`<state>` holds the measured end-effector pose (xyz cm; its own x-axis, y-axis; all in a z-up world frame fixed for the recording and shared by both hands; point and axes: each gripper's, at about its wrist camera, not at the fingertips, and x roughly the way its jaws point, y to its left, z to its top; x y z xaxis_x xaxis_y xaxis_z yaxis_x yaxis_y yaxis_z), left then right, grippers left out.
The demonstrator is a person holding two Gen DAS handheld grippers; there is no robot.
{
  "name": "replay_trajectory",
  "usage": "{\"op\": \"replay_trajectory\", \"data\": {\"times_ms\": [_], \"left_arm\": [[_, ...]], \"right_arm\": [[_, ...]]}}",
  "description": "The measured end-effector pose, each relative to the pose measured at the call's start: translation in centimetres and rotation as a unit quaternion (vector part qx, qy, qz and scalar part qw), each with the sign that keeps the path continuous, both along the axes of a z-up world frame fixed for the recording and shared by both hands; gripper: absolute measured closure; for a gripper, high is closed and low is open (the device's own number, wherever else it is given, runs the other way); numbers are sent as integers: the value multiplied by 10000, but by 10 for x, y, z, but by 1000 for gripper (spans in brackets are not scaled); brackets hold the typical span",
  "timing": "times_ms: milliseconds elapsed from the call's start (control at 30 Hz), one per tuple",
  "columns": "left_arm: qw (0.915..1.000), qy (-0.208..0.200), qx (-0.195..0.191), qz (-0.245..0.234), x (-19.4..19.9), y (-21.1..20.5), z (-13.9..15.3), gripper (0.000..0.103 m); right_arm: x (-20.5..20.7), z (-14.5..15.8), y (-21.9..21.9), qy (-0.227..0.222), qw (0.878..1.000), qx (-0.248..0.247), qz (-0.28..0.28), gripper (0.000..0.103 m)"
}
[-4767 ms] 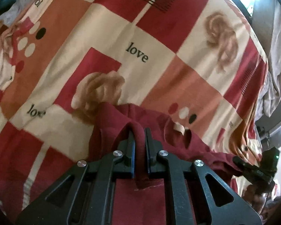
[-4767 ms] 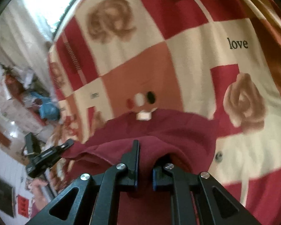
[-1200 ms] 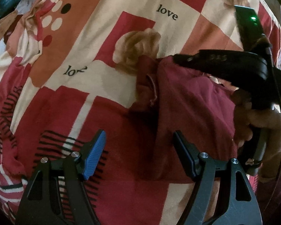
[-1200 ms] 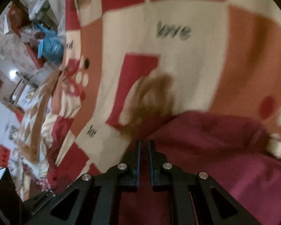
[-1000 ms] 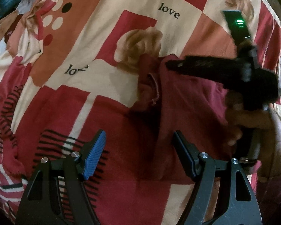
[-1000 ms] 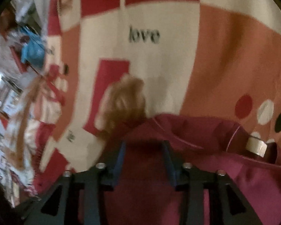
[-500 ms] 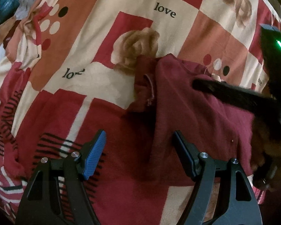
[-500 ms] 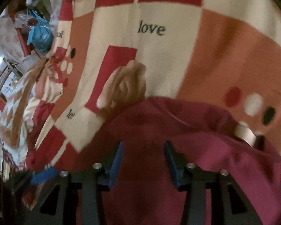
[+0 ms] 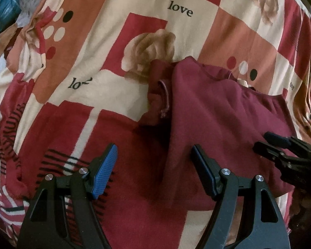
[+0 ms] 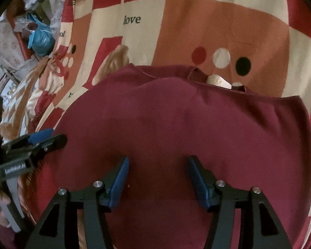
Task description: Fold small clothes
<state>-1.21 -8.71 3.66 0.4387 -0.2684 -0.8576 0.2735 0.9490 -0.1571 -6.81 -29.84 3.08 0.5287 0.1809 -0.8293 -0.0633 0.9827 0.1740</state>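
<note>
Two tongs hover over a maroon garment (image 10: 176,120) lying on a bedspread (image 9: 134,4) checked in red, cream and orange. The left tongs (image 9: 153,161) stand wide apart and empty above the garment's left edge. The right tongs (image 10: 157,164) are opening over the cloth, their blue pads (image 10: 119,178) gripping nothing.

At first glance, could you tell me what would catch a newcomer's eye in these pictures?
A maroon garment lies spread on a patchwork bedspread of red, cream and salmon squares printed with "love" and roses. Nearest the camera, the right gripper hovers over the cloth, jaws opening with nothing pinched; the left gripper stands open at the garment's edge.
</note>
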Motion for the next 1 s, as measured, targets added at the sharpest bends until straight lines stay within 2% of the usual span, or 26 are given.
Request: {"op": "replay_trajectory", "data": {"times_ms": [167, 333, 467, 633, 767, 833, 1000], "left_arm": [[10000, 8, -32, 1, -1, 0, -3, 29], [9999, 6, -150, -39, -2, -1, -2, 29], [9999, -95, -80, -98, -7, -4, 0, 29], [9990, -410, 7, -163, -13, -8, 5, 29], [9991, -387, -53, -171, -12, -13, 6, 29], [9993, -300, -111, -191, -11, -14, 5, 29], [9991, -367, 40, -232, -13, -21, 4, 29]], "right_arm": [[-11, 16, 5, -107, 9998, 144, 88, 45], [-36, 26, -4, -308, 9994, -139, 11, 44], [-59, 26, -33, -267, 9991, -186, -273, 43], [-81, 19, -70, -107, 9972, 140, -726, 40], [-91, 26, -84, -229, 9950, 318, -923, 40], [-93, 30, -87, -304, 9944, 274, -974, 40], [-97, 33, -97, -349, 9934, 77, -1090, 39]]}}
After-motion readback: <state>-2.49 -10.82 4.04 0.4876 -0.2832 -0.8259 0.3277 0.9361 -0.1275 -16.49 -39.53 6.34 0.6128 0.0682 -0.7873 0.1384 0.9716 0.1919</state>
